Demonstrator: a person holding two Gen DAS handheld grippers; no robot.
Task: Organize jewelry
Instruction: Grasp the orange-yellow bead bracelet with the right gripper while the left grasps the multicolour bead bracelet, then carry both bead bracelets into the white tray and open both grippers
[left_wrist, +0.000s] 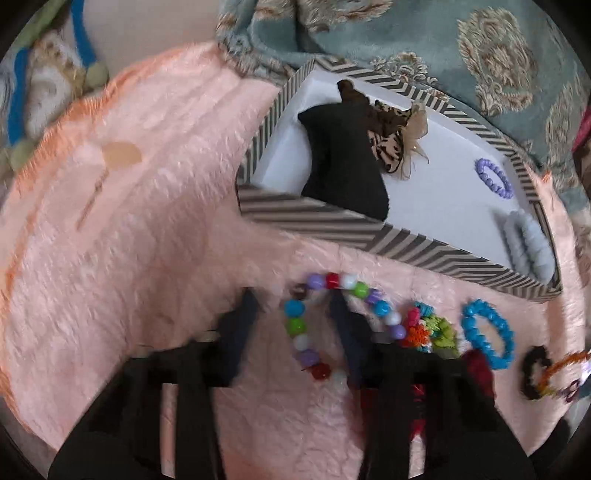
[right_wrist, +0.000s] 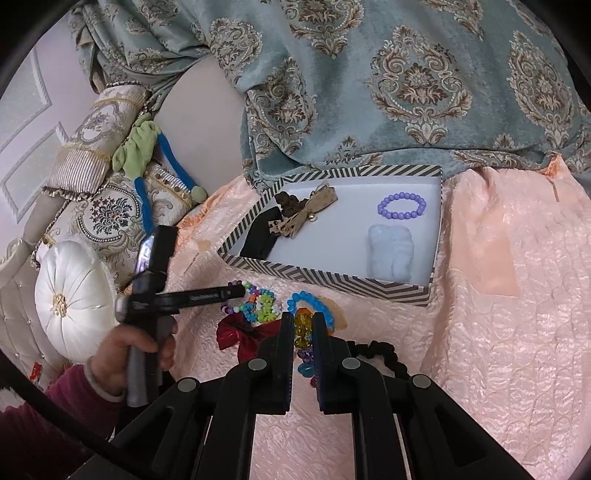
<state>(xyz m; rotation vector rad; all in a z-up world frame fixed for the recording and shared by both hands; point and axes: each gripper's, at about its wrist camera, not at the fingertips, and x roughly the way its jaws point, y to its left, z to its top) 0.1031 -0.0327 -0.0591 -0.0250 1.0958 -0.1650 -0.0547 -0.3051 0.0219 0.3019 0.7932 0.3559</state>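
The left gripper (left_wrist: 295, 306) straddled a multicoloured bead string (left_wrist: 308, 321), jaws parted; the right gripper (right_wrist: 303, 328) clamped an amber-beaded bracelet (right_wrist: 302, 330) near the striped box (right_wrist: 332, 282).

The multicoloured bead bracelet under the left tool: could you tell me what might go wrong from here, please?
1. The bead bracelet lies around one finger of the left tool rather than between both, so closing could miss it or only snag it.
2. The pile beside it, the knotted band and blue bracelet, may get dragged along.
3. The right tool holds a bead strand by a few beads; it could slip before reaching the box.
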